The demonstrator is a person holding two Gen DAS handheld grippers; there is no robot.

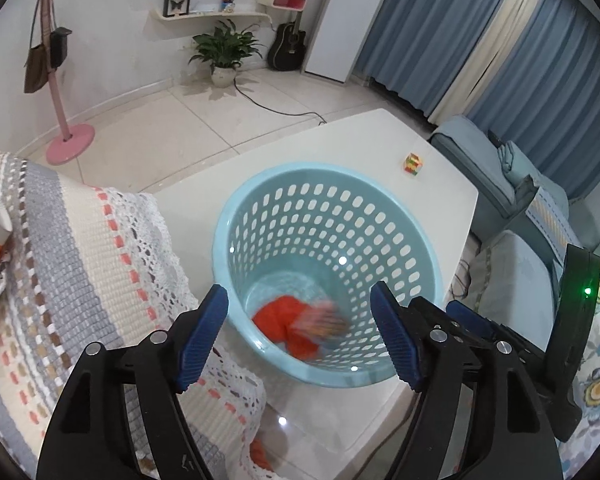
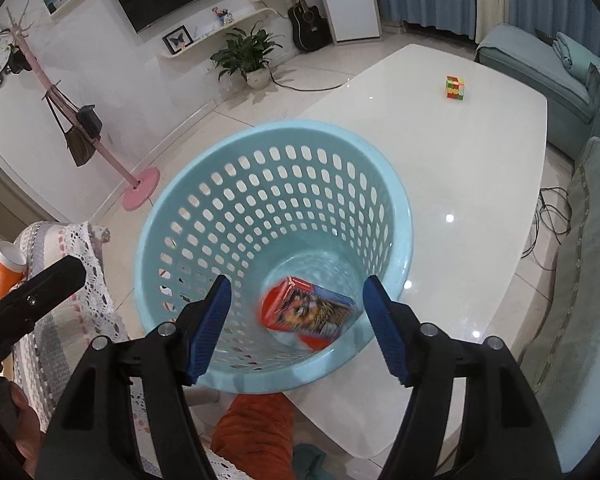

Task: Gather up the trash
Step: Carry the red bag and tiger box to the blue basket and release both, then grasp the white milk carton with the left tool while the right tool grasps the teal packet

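Observation:
A light blue perforated basket [image 1: 416,248] [image 2: 188,184] stands on the white table [image 1: 440,184] [image 2: 480,152]. An orange-red printed carton [image 1: 296,326] [image 2: 306,312] is inside at the bottom, blurred by motion. My left gripper [image 1: 300,332] is open and empty above the basket's near rim. My right gripper [image 2: 296,320] is open and empty over the basket mouth, the carton showing between its blue pads. The right gripper also shows in the left wrist view, at the right beside the left one.
A coloured puzzle cube [image 1: 413,164] [image 2: 455,87] sits on the table's far side. A knitted striped cloth [image 1: 80,264] [image 2: 72,320] lies left of the basket, with an orange cup [image 2: 6,272] beside it. Blue sofas [image 1: 512,184] flank the right. A pink coat stand [image 1: 66,136] stands on the floor.

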